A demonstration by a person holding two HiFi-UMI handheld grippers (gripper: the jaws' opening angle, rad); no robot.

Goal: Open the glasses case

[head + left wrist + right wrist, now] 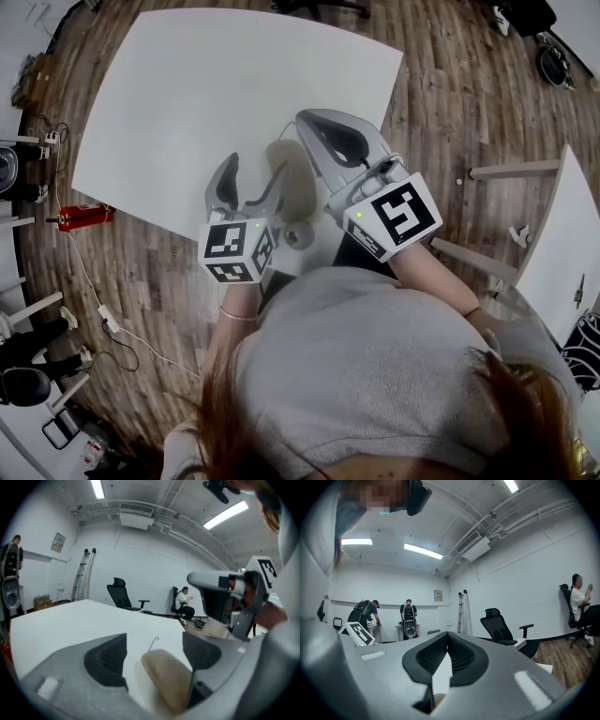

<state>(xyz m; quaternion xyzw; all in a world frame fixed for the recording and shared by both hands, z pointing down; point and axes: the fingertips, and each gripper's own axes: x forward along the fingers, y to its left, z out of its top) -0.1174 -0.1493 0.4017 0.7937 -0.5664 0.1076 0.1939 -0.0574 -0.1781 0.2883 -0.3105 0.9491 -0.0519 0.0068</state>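
Note:
A beige glasses case [298, 187] lies shut on the white table [206, 94], near its front edge. My left gripper [253, 171] is open around it. In the left gripper view the case [166, 674] sits between the dark pads, close against the right-hand pad [201, 651] and apart from the left one; a thin wire loop [153, 642] pokes from its far end. My right gripper [314, 127] hovers just right of the case, jaws shut together with nothing between them. In the right gripper view its closed pads [447, 656] fill the middle.
The table's front edge runs right under both grippers, with wooden floor below. A second white table [562, 234] stands to the right. A red tool [82, 217] and cables lie on the floor at left. Office chairs [123, 595] and people are far off.

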